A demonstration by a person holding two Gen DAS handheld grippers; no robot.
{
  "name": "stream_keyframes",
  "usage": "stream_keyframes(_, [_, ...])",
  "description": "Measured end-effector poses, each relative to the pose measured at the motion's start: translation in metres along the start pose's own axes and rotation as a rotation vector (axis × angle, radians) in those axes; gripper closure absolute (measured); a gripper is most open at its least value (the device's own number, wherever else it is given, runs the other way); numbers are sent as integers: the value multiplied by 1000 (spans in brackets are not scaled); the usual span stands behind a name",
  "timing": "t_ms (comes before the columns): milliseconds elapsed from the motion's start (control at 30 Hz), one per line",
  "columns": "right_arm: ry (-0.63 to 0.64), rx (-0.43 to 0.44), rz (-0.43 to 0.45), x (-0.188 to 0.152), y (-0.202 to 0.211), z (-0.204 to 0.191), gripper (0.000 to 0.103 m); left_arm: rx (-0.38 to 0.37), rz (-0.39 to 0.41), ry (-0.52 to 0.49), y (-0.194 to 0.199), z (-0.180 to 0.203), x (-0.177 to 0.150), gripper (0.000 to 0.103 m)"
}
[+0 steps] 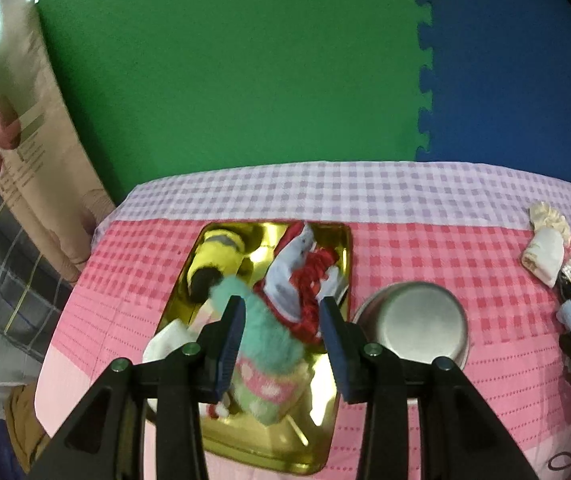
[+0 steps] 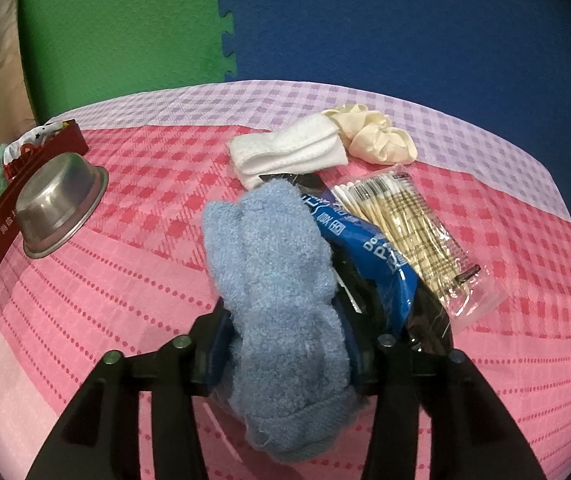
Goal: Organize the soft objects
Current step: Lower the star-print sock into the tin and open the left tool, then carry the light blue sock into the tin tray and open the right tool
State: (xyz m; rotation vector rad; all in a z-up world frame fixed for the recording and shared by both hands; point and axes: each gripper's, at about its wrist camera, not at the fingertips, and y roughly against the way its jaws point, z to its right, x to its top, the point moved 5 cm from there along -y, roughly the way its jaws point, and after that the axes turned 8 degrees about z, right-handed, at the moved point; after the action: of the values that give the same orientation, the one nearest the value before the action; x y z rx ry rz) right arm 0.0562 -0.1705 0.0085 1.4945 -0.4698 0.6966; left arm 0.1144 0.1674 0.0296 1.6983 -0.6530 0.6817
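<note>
Several soft toys fill the gold tray under spread left tongs; right tongs pinch a blue sock.

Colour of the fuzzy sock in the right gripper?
Light blue sock, clearest in the right wrist view.

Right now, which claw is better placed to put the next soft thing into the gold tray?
Right. The right claw is already shut on the blue fluffy sock. The left claw is open over the gold tray, holding nothing, though it hangs closer.
</note>
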Motion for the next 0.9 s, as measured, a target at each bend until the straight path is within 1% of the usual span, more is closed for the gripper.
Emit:
stream_keyframes(100, [-3, 6, -7, -3, 3, -1, 50, 21, 5, 17, 7, -8, -11, 64])
stream_keyframes(300, [-29, 11, -24, -8, 12, -2, 50, 68, 3, 72, 19, -26, -29, 64])
stream_keyframes(400, [-50, 17, -36, -9, 16, -2, 55, 94, 16, 102, 25, -35, -34, 64])
stream_keyframes(467, [-58, 25, -48, -10, 19, -3, 56, 102, 24, 119, 28, -40, -35, 64])
stream_keyframes(533, [-50, 19, -55, -13, 23, -5, 75, 110, 29, 134, 30, -44, -37, 64])
stream_keyframes(633, [-55, 29, -73, -13, 29, -11, 78, 129, 36, 144, 34, -51, -41, 64])
stream_keyframes(733, [-14, 26, -68, -10, 38, -25, 78, 135, 34, 149, 36, -62, -45, 64])
stream_keyframes(900, [55, 66, -48, 7, 49, -66, 78, 143, 12, 207, 42, -91, -54, 64])
